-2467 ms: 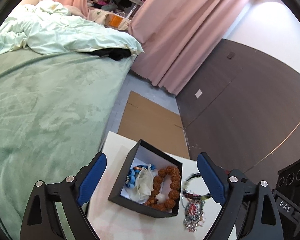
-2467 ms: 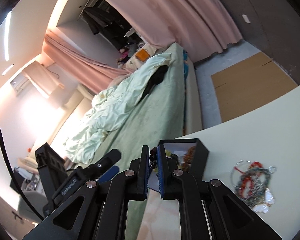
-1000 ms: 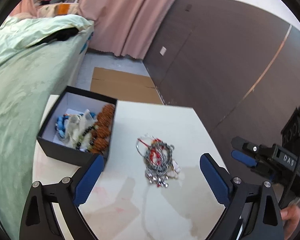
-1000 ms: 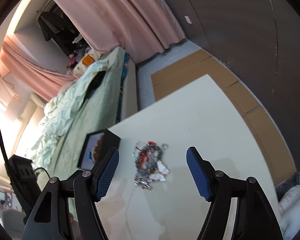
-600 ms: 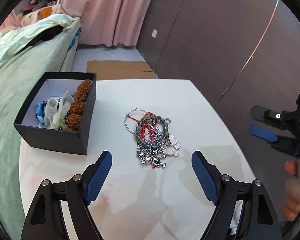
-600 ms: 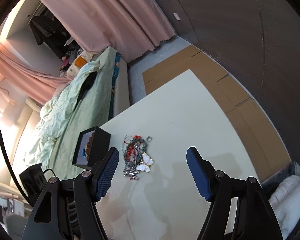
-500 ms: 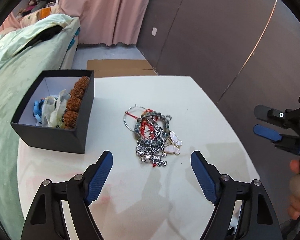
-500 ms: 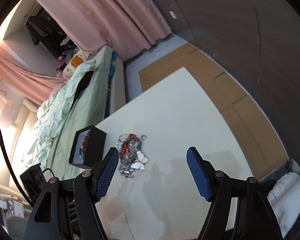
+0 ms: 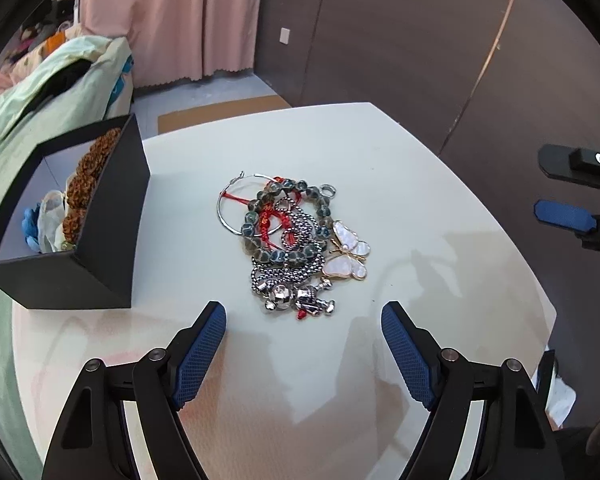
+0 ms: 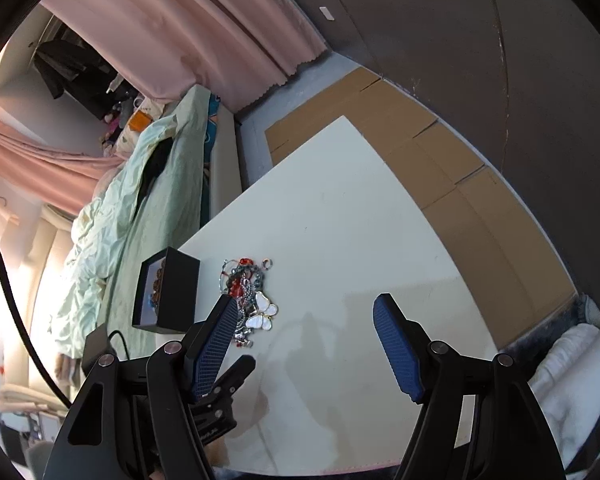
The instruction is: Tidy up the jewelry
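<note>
Two empty grippers hovered over a tangled jewelry heap on a white desk.

The heap lay mid-desk, just right of an open black box that already held brown beads. The left gripper sat near the heap's near edge, its fingers closing with nothing between them yet; the right gripper hung wide open and empty to the right. The chains, hoop and butterfly charm looked interlocked, so pinching one strand would likely drag the whole clump, or drop pieces short of the box.
</note>
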`<state>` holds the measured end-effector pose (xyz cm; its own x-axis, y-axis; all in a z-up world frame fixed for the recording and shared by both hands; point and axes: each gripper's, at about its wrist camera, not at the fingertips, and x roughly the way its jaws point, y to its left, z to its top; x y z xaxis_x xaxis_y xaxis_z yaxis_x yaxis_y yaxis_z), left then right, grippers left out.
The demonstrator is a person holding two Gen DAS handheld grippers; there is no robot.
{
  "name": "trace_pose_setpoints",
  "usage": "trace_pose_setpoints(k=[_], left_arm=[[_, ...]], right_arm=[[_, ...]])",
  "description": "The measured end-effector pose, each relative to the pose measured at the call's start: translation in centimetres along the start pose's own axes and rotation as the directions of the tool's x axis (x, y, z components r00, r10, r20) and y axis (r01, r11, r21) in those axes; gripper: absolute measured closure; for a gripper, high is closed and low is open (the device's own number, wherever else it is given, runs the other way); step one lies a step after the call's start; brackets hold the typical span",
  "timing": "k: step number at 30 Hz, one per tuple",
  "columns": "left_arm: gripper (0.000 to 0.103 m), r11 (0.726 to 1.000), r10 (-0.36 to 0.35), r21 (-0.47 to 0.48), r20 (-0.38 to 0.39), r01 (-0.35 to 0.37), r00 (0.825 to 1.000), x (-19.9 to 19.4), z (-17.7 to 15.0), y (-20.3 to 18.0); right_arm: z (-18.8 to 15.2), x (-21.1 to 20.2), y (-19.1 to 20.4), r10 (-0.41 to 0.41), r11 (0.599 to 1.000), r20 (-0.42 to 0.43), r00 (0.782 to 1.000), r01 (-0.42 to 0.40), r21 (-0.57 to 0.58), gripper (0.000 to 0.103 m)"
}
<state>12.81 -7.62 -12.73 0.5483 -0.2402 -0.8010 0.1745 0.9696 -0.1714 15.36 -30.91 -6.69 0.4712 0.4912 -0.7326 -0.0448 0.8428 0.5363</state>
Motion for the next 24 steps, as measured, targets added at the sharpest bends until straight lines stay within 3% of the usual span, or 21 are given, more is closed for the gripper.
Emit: trace_pose_setpoints(k=[7,12,14,17,18,20,24], left_arm=[[0.033,0.999,0.024,0.046,0.025,-0.025,0.999,0.7,0.5,-0.5],[0.056,0.995,0.062,0.081,0.028,-0.064,0.998,0.9,0.9,-0.8],[0.062,0.996,0.055,0.073,0.025,-0.057,0.998,0.9,1.1,-0.5],[0.063,0.998,0.033,0.057,0.022,-0.034,0.999,0.8,1.2,-0.1],[0.075,0.998,0.027,0.059,0.023,-0.029,0.999,0.8,1.2,-0.1],[0.084,0.999,-0.008,0.054,0.009,0.008,1.0,0.8,1.3,0.0],[0.089,0.998,-0.014,0.06,0.013,0.013,1.0,0.3,1.3,-0.1]], right_arm=[[0.3,0.5,-0.1,0.001,1.0,-0.018,1.0,-0.001,0.001,0.032],[0.4,0.7,-0.1,-0.003,1.0,-0.027,1.0,0.003,-0.001,0.032],[0.3,0.8,-0.1,-0.004,1.0,-0.032,0.999,0.004,-0.002,0.032],[0.3,0.9,0.0,-0.01,1.0,-0.037,0.999,0.01,-0.005,0.032],[0.2,0.9,-0.1,-0.014,1.0,-0.039,0.999,0.013,-0.005,0.032],[0.2,1.0,-0.2,-0.016,1.0,-0.042,0.999,0.016,-0.002,0.032],[0.1,1.1,-0.2,-0.02,1.0,-0.043,0.999,0.02,-0.006,0.032]])
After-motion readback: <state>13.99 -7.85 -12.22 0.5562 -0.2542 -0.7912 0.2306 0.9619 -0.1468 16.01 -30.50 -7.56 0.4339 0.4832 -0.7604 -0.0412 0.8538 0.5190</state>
